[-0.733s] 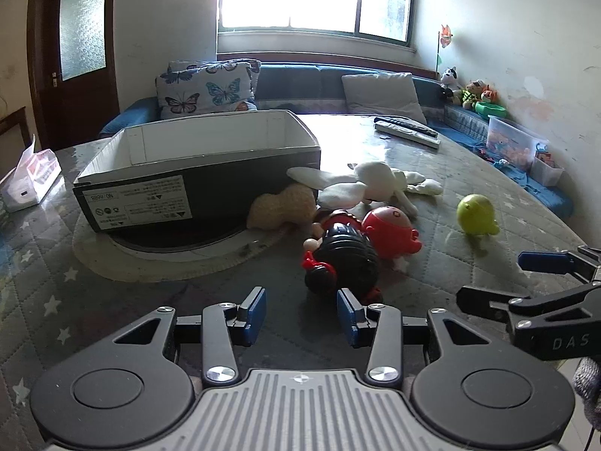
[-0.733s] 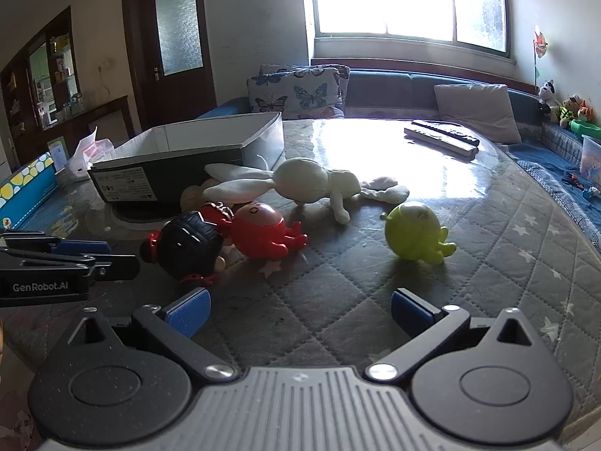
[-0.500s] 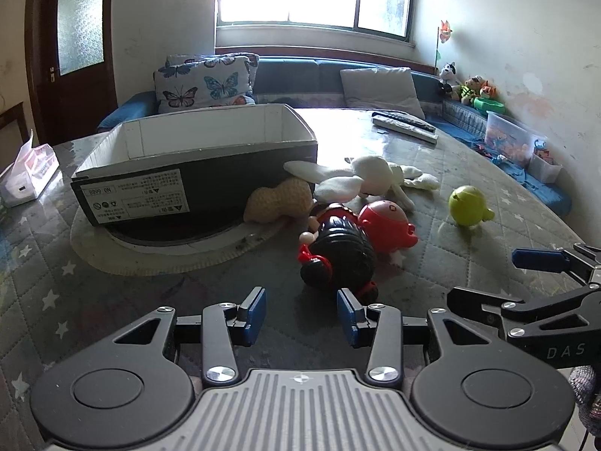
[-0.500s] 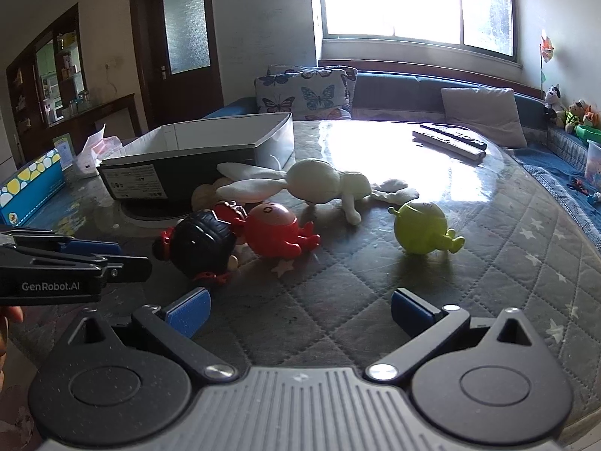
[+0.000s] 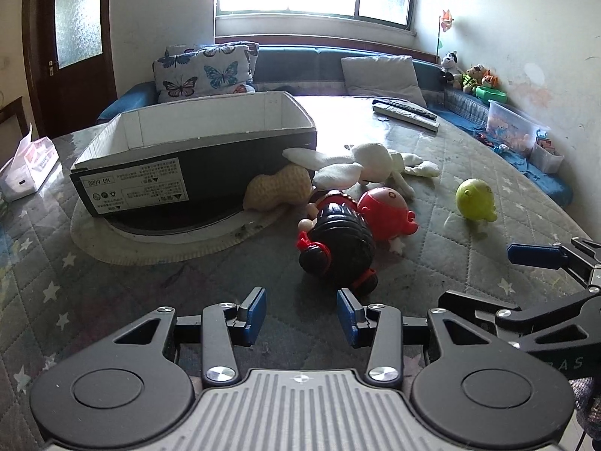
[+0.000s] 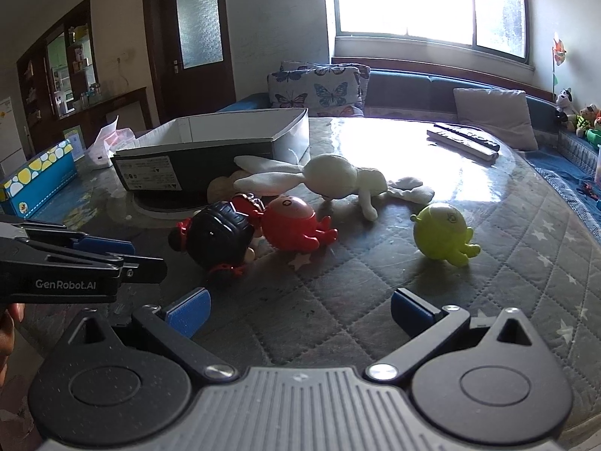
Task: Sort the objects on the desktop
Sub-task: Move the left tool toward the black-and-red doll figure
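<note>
A black-haired doll (image 5: 340, 242) (image 6: 221, 233), a red octopus toy (image 5: 387, 212) (image 6: 295, 223), a white plush rabbit (image 5: 370, 165) (image 6: 338, 178), a tan peanut plush (image 5: 278, 188) and a green toy (image 5: 474, 200) (image 6: 441, 235) lie on the quilted table beside an open cardboard box (image 5: 195, 158) (image 6: 210, 150). My left gripper (image 5: 300, 314) is open and empty, just short of the doll. My right gripper (image 6: 298, 314) is open wide and empty, short of the toys; it shows at the right edge of the left wrist view (image 5: 541, 274).
The box stands on a round white mat (image 5: 124, 242). Remote controls (image 5: 405, 112) (image 6: 464, 141) lie at the far side. A tissue pack (image 5: 28, 167) and a blue dotted box (image 6: 35, 178) are at the left. A sofa with cushions runs behind the table.
Both grippers have drawn back slightly and risen, so the toys sit a little farther off. Both stay open. No toy has moved.
</note>
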Demonstrator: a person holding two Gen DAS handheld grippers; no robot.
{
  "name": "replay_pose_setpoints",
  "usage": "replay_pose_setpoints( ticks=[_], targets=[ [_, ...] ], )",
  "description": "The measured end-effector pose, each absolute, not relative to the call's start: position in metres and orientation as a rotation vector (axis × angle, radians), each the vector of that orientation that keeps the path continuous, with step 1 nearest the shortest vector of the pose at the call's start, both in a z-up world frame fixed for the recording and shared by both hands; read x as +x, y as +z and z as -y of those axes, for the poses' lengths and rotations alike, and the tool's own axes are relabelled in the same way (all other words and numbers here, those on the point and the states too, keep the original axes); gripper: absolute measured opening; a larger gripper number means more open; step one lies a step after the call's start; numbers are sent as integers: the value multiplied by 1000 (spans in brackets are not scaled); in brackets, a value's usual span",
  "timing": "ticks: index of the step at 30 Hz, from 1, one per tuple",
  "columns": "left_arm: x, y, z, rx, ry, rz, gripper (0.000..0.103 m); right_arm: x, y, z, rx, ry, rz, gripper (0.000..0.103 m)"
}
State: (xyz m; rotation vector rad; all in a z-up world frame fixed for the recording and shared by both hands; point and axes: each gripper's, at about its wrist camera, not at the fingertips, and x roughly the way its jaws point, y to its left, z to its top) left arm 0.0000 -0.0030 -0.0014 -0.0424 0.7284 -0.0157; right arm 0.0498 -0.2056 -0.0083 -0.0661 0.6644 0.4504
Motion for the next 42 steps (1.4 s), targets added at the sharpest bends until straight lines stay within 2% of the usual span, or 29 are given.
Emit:
replay_pose_setpoints(
  ticks=[42],
  targets=[
    [27, -6, -16, -85, 16, -788, 44, 52, -18, 176, -125, 567, -682, 103]
  ],
)
